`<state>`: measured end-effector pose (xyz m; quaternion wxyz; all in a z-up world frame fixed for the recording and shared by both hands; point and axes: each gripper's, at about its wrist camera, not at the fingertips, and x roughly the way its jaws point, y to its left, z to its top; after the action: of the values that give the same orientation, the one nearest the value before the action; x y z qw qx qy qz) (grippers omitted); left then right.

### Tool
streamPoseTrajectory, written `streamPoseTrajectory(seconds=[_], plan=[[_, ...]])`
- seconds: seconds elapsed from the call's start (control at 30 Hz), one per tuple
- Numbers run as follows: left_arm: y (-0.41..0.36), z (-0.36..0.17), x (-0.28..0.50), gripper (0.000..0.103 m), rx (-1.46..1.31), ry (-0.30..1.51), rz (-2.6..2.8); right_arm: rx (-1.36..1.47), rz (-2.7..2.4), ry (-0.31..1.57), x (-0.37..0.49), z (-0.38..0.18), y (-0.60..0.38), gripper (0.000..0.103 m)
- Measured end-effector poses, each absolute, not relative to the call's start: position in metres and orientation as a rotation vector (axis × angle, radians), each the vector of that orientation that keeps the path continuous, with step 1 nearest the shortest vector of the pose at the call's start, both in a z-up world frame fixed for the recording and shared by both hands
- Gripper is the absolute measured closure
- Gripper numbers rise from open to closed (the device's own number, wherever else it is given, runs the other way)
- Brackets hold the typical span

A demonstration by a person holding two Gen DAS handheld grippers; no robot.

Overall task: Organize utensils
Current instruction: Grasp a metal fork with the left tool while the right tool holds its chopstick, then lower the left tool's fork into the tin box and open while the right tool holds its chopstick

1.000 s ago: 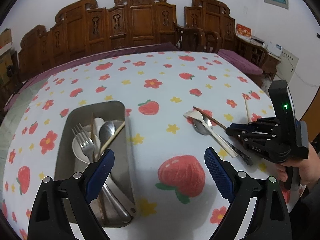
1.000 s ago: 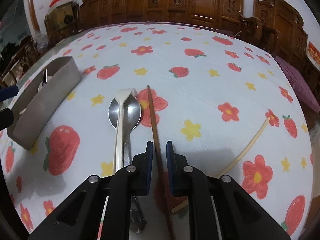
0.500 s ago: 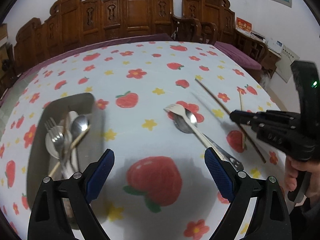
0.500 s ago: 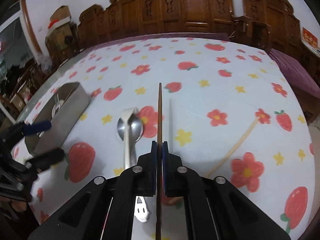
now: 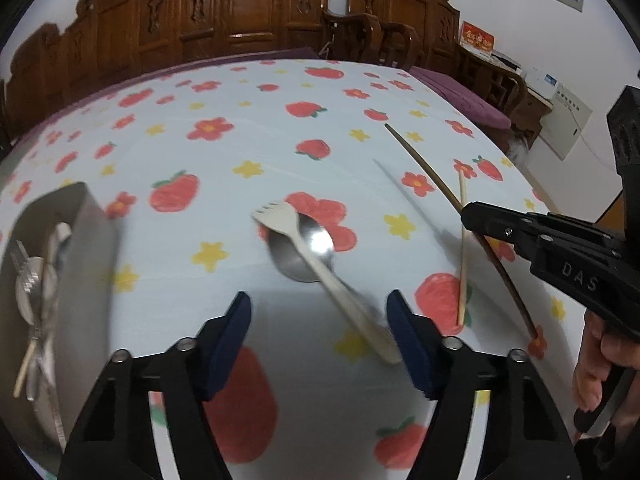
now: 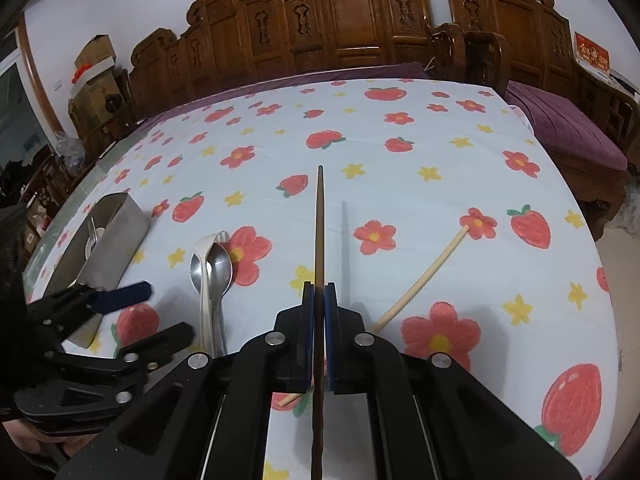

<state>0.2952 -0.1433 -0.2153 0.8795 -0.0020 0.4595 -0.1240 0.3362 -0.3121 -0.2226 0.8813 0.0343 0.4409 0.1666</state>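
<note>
Your right gripper (image 6: 319, 334) clamps the dark chopstick (image 6: 319, 224), lifted off the cloth. Your left gripper (image 5: 320, 334) is closing around the white fork's handle (image 5: 360, 320), seemingly not yet pressing; view blurred.

Carved wooden chairs (image 6: 352, 28) ring the strawberry-print tablecloth (image 6: 440, 152); cardboard boxes (image 6: 94, 76) stand at left

The left gripper (image 5: 320, 332) hangs over the tabletop (image 5: 248, 140), its jaws closing around the handle of a pale fork (image 5: 332, 280) lying across a metal spoon (image 5: 300, 252). At right, the right gripper (image 5: 468, 212) clamps a dark chopstick (image 5: 424, 168) above a light chopstick (image 5: 462, 248). A metal tray (image 5: 92, 240) of utensils sits at left.
</note>
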Motion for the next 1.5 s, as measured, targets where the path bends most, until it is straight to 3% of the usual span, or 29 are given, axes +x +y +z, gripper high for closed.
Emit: streamPoseTrajectory(seconds=[0.13, 0.37, 0.5, 0.57, 1.5], plan=[[-0.146, -0.225, 0.303, 0.063, -0.046, 0.991, -0.271, 0.075, 0.35, 0.917, 0.336, -0.223, -0.312, 0.097], [-0.147, -0.23, 0.302, 0.083, -0.065, 1.0, -0.285, 0.069, 0.357, 0.918, 0.335, -0.222, -0.309, 0.097], [-0.146, -0.228, 0.298, 0.088, -0.035, 1.0, -0.276, 0.065, 0.36, 0.919, 0.335, -0.222, -0.306, 0.097], [-0.144, -0.227, 0.296, 0.1, -0.023, 1.007, -0.273, 0.06, 0.364, 0.918, 0.334, -0.221, -0.304, 0.097], [-0.08, -0.163, 0.249, 0.1, 0.036, 0.942, -0.233, 0.019, 0.442, 0.844, 0.28, -0.187, -0.234, 0.097]])
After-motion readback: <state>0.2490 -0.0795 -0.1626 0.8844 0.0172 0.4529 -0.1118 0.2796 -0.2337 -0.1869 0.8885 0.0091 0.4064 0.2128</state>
